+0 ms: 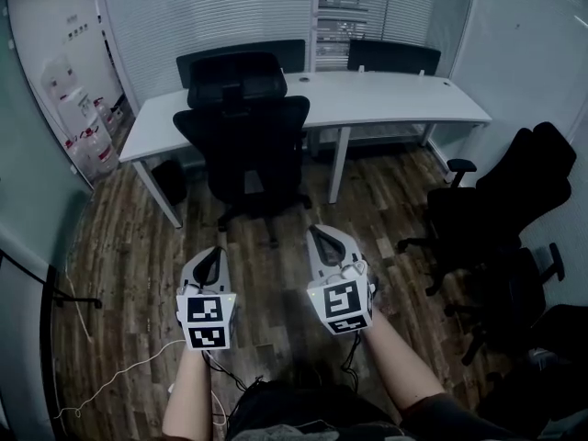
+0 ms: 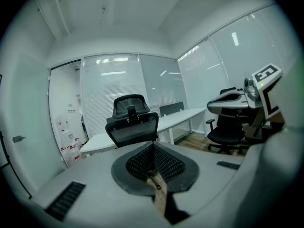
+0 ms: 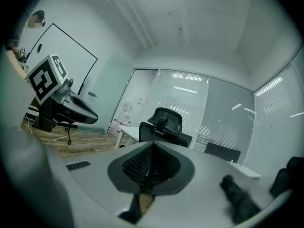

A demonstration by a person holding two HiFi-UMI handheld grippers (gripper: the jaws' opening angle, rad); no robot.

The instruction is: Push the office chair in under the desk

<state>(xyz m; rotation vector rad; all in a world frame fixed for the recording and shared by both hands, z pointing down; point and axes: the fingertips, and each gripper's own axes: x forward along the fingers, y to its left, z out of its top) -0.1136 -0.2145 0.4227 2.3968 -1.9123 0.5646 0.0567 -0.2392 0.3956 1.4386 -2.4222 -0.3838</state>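
A black office chair [image 1: 244,136] with a headrest stands on the wood floor, its back toward me and its seat partly under the white desk [image 1: 386,99]. It shows ahead in the left gripper view as the office chair [image 2: 133,123] and in the right gripper view as the office chair [image 3: 164,128]. My left gripper [image 1: 213,257] and right gripper [image 1: 323,239] hover side by side, a short way in front of the chair's wheeled base, touching nothing. Both are shut and empty.
Two more black chairs [image 1: 501,219] stand at the right wall. Water bottles [image 1: 92,141] sit in the left corner, and a small bin [image 1: 170,180] stands by the desk's left leg. A white cable [image 1: 119,375] lies on the floor. Dark screens [image 1: 393,57] line the desk's far side.
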